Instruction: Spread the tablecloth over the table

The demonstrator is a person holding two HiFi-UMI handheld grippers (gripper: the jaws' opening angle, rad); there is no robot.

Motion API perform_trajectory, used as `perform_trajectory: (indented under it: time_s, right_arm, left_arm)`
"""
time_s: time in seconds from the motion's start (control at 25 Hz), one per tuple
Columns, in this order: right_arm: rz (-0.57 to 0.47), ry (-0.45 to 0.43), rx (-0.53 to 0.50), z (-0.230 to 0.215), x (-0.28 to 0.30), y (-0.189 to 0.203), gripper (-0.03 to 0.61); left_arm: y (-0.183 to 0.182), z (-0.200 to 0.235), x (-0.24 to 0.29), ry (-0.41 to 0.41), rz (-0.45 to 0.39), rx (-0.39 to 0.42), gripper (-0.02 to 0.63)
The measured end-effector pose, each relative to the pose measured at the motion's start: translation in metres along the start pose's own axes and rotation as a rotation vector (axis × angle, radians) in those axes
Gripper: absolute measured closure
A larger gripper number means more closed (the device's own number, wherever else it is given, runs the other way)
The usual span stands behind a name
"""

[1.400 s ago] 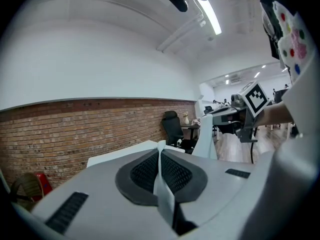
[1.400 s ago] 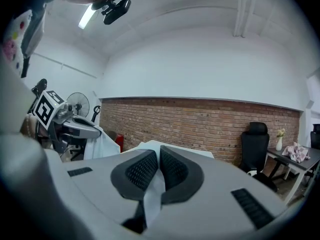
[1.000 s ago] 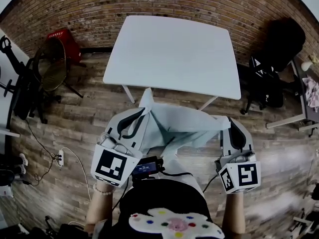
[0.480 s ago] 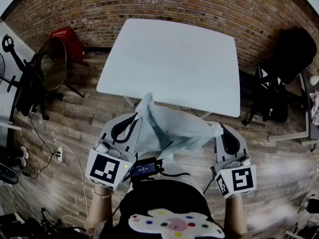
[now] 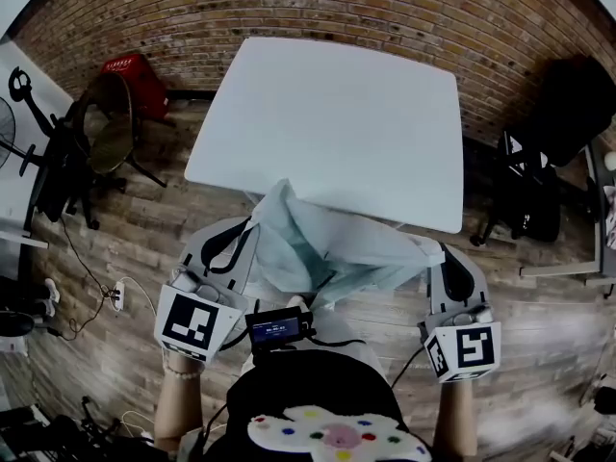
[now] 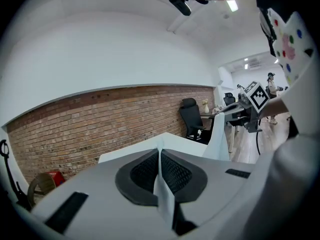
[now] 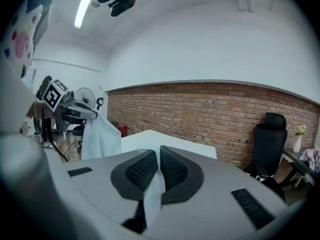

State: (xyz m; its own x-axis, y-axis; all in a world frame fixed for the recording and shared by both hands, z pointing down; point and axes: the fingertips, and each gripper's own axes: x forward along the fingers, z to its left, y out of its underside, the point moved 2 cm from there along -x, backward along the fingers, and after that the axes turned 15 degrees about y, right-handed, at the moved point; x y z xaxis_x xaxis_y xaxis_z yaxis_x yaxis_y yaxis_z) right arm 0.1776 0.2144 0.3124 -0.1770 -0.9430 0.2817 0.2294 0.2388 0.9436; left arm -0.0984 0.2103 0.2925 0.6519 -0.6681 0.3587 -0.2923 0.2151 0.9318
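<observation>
Here, tablecloth [image 5: 327, 248] between left fingers [image 6: 141, 173] and right fingers [image 7: 176, 172]

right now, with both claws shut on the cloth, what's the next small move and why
Probably carry both forward over the table and draw them apart. The left claw and right claw each pinch the cloth, which hangs bunched between them at the table's near edge.

A red crate [image 5: 130, 71] and a black office chair [image 7: 270, 141] stand near the brick wall [image 5: 289, 8].
</observation>
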Motion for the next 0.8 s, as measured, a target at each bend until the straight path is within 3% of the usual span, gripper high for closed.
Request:
perform_trajectory:
  time_s: [0.28,0.8]
  right_arm:
    - [0.025,0.125,-0.011,-0.041,-0.005,0.011,0.544]
    - [0.099,0.416,0.026,-0.127,-0.027,0.026,0.545]
  left_arm:
    - [0.013,0.03,-0.017,-0.047,0.057,0.055,0.6]
    - [0.045,0.1,-0.076,-0.235,0.112,0.023,0.6]
